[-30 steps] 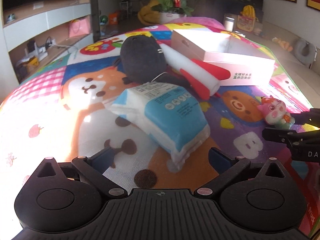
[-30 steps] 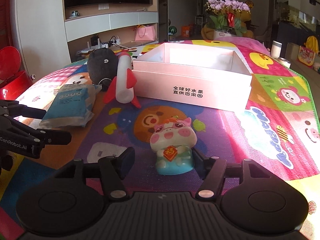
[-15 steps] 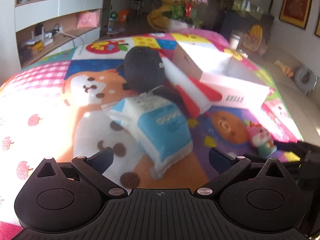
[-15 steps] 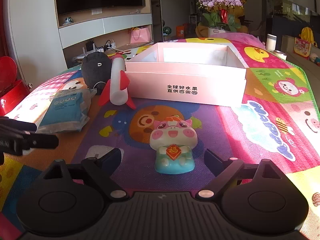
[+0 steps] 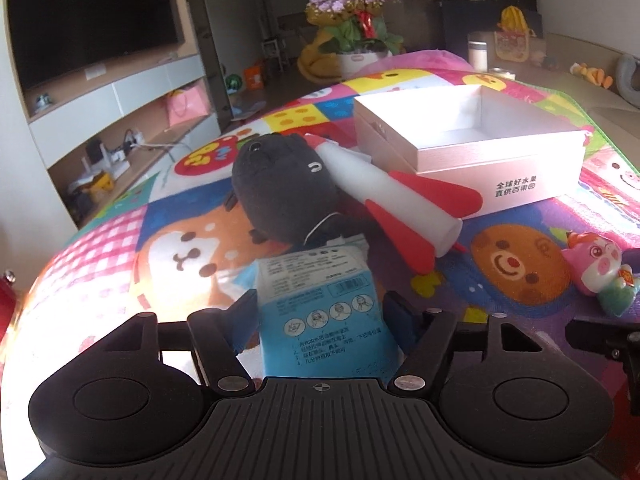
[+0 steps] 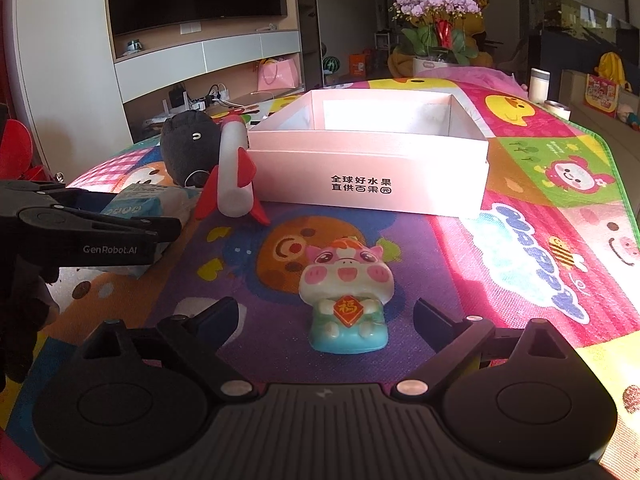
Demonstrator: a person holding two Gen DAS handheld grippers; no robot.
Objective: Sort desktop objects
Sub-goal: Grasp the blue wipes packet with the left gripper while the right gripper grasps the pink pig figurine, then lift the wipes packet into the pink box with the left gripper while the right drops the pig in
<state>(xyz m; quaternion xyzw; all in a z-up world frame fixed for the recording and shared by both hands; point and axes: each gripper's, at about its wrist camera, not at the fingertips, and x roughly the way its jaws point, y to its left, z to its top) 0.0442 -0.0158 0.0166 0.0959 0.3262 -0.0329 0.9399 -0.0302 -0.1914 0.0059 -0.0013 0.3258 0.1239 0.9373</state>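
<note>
Open cartoon-printed play mat [image 6: 532,280] right of the small pink-and-white ceramic pig figurine [image 6: 346,298] up to the shallow pink cardboard box [image 6: 372,184], but crowded on the left by white-and-red toy rocket [image 6: 232,178], dark grey plush toy [image 6: 190,148] and blue-and-white mask packet [image 5: 324,312].

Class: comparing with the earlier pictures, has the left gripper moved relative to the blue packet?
Yes. The left gripper has advanced toward the pink box; its fingers now flank the blue packet, which earlier lay ahead of them.
</note>
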